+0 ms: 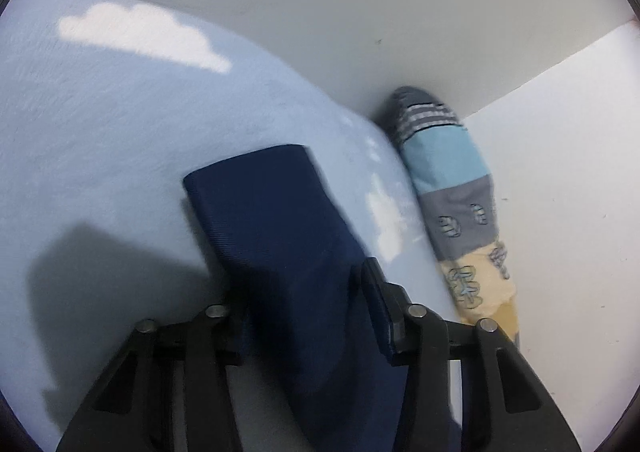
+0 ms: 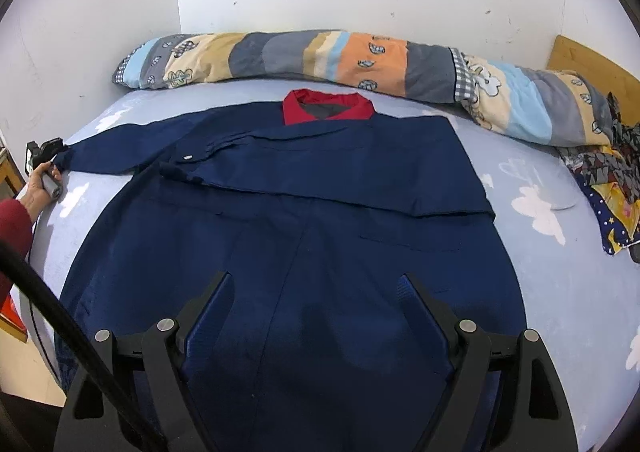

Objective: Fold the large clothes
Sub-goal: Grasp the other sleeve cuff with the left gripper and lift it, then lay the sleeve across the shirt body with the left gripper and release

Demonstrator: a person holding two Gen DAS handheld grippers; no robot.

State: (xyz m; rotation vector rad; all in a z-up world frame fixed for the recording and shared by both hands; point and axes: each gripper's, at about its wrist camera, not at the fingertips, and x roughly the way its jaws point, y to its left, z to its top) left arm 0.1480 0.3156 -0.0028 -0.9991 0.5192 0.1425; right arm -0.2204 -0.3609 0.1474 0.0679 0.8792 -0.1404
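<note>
Holding the cuff end of the sleeve (image 1: 264,212), the left gripper (image 1: 304,292) has its black fingers (image 1: 380,292) closed on the cloth, the fabric running back between them. That sleeve belongs to the large navy-blue garment with a red collar (image 2: 304,212), which lies spread flat, front up, on the pale blue cloud-print bed sheet (image 2: 560,272). In the right wrist view this sleeve is stretched out toward the bed's left edge, while the opposite sleeve already lies folded across the chest. The right gripper (image 2: 316,316) hovers over the lower body of the garment, fingers spread wide and holding nothing.

Step in hand, as judged: folding the second sleeve inward. The next move calls for carrying the cuff across the chest, keeping it low and taut, and laying it flat. The striped patchwork quilt roll (image 2: 360,60) along the wall stays clear of the work.
</note>
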